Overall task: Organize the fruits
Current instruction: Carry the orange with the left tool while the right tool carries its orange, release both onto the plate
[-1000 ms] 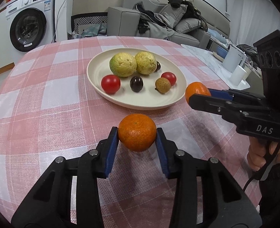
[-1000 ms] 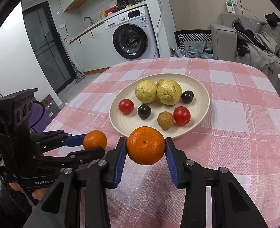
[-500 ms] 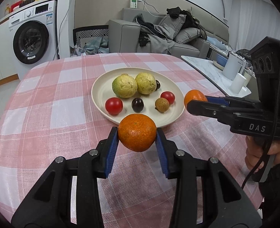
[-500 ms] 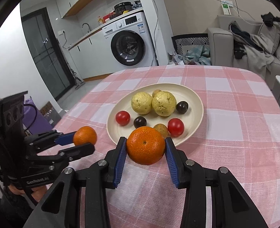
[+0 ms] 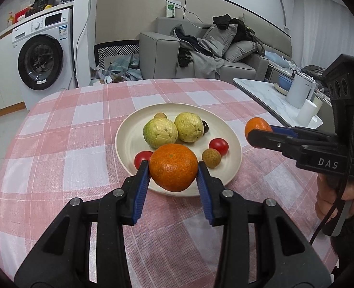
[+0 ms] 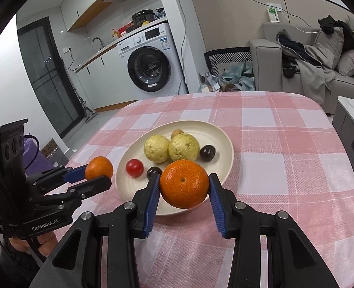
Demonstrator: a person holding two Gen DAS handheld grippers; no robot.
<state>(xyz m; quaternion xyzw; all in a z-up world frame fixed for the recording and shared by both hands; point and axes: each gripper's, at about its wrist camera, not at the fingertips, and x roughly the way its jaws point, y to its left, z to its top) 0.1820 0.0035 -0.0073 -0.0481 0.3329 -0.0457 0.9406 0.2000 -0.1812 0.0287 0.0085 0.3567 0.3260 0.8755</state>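
My left gripper (image 5: pixel 173 176) and right gripper (image 6: pixel 183 187) each clamp a mandarin (image 5: pixel 173 170), lifted near the fruit-filled plate (image 5: pixel 129 132); both remain to be placed.

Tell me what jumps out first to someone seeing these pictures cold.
Two oranges held in mid-air: the left gripper clamps one orange, the right gripper the other orange, both near the front edge of the cream plate. On that plate, two big yellow-green fruits dominate, with small red and dark fruits around.
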